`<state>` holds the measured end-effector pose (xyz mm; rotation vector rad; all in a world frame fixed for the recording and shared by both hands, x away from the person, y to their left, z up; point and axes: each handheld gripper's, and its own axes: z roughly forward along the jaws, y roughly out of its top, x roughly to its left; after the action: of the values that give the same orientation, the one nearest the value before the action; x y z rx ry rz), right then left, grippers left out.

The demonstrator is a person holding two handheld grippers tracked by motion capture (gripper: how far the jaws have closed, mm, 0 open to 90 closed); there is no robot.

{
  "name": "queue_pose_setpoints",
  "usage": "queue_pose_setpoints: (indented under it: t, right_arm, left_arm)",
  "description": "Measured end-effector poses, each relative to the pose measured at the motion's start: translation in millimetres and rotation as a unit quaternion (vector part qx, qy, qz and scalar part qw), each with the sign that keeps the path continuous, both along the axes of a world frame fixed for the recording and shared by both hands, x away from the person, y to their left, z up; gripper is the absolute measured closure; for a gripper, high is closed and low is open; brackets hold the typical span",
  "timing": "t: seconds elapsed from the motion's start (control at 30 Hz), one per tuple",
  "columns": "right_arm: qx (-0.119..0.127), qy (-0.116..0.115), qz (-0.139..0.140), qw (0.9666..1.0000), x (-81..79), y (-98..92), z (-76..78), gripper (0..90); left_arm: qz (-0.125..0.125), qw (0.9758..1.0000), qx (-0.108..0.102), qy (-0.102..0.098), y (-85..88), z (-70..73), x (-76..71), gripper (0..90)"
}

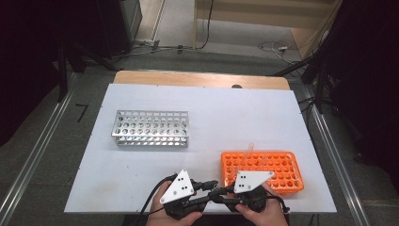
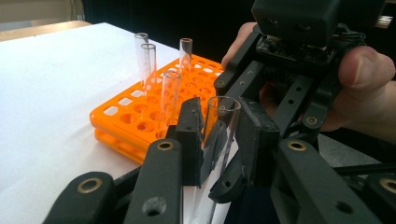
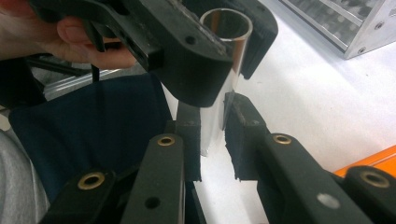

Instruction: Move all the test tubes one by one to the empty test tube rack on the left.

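Note:
A clear glass test tube (image 2: 218, 128) stands almost upright over the table's near edge, held by both grippers at once. My left gripper (image 2: 219, 135) is shut on its upper part, pads against the glass on both sides. Lower down, my right gripper (image 3: 215, 135) is shut on the same test tube (image 3: 219, 93), with the left gripper (image 3: 229, 56) just above it. From above, the left gripper (image 1: 212, 184) and right gripper (image 1: 221, 192) meet tip to tip beside the orange rack (image 1: 288, 187). Several more tubes (image 2: 170, 93) stand in that rack (image 2: 116, 122).
An empty metal rack (image 1: 150, 128) stands at the centre left of the white table (image 1: 226, 113); its corner (image 3: 359, 28) appears in the right gripper view. The person's hand (image 2: 364, 79) is close behind the tube. Dark clothing (image 3: 93, 135) lies below the table edge.

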<state>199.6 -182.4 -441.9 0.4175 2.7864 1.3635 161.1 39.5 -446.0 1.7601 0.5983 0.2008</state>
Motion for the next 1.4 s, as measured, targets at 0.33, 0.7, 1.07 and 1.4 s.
queue_pose_setpoints:
  t: [0.33,0.7,1.07,1.4]
  right_arm:
    - [0.007,0.005,-0.002,1.0000,1.5,-1.4,-0.5,72.7]
    - [0.052,0.015,-0.010,0.9985,5.2,-23.2,6.1,24.8]
    - [0.093,-0.011,-0.040,0.9948,7.7,-51.8,21.7,0.0]
    - [0.107,-0.035,-0.095,0.9891,11.5,-82.6,26.8,0.0]
  left_arm:
    - [0.012,0.9999,0.003,-0.008,0.8,0.9,-0.1,75.6]
    - [0.039,0.9991,-0.008,-0.013,19.3,7.0,3.2,75.9]
    - [0.071,0.9972,-0.017,-0.011,41.9,13.8,10.5,75.9]
    - [0.089,0.9955,-0.024,-0.022,52.9,27.0,24.2,75.9]
